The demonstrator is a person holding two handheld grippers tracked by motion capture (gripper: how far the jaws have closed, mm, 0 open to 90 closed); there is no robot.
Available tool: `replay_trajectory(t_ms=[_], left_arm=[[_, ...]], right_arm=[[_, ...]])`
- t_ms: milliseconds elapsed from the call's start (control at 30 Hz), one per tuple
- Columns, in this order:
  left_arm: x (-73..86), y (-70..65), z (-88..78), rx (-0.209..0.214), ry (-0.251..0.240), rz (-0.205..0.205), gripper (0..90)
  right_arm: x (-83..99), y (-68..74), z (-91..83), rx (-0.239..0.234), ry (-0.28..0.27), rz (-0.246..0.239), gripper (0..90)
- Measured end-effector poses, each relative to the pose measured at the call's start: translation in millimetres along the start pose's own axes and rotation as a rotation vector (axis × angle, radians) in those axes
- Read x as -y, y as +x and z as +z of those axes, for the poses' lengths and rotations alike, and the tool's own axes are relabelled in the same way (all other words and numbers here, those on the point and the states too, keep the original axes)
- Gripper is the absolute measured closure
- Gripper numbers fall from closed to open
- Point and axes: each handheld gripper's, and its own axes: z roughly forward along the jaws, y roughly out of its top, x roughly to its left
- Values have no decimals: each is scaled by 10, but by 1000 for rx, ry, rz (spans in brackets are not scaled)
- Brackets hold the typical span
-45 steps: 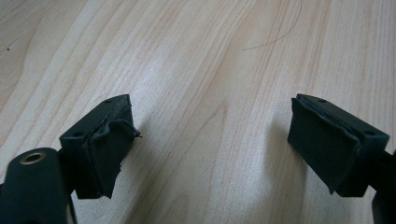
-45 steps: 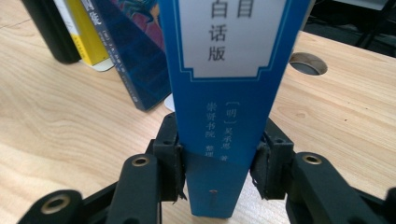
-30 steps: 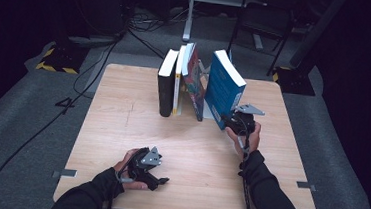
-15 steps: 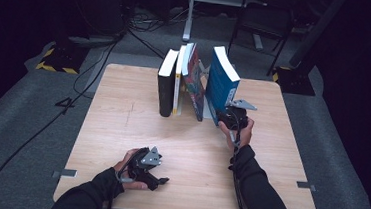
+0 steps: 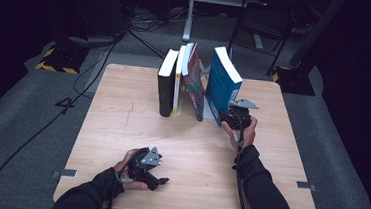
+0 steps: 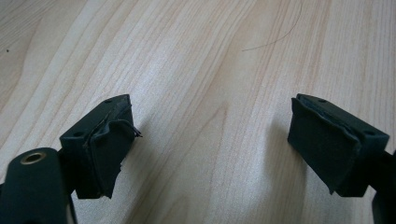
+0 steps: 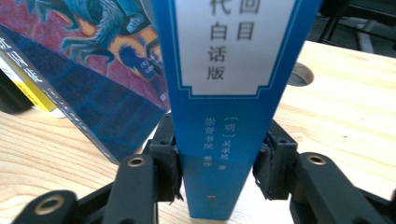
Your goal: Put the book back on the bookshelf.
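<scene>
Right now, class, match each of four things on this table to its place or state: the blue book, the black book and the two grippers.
Things
1. thick blue book with a white label
2. black upright book
3. left gripper
4. right gripper

Places or states
a. jaws wide apart over the light wooden table
b. leftmost in the row
c. rightmost in the row
d. jaws either side of a book's spine

Pairs: 1-c, 2-b, 3-a, 4-d.

The right gripper's jaws have just been opening, with the blue book between them.
</scene>
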Motion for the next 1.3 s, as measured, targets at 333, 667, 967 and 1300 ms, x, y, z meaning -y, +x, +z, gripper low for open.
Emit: replay_trajectory(t_ms=[333,667,967,1300], left_arm=[[0,-1,0,-1,0,0,148],[0,-1,-1,-1,0,1,149],[0,-1,0,-1,0,1,149],[0,-1,0,-1,-1,0,149]], right_arm=[[-31,-14,-102,-2,-8,-7,479],[-150,-69,-249,-33,38,-80,422],[-205,-52,-403,-44,47,-154,389],[-236,-9,-593,-101,81,-292,382]])
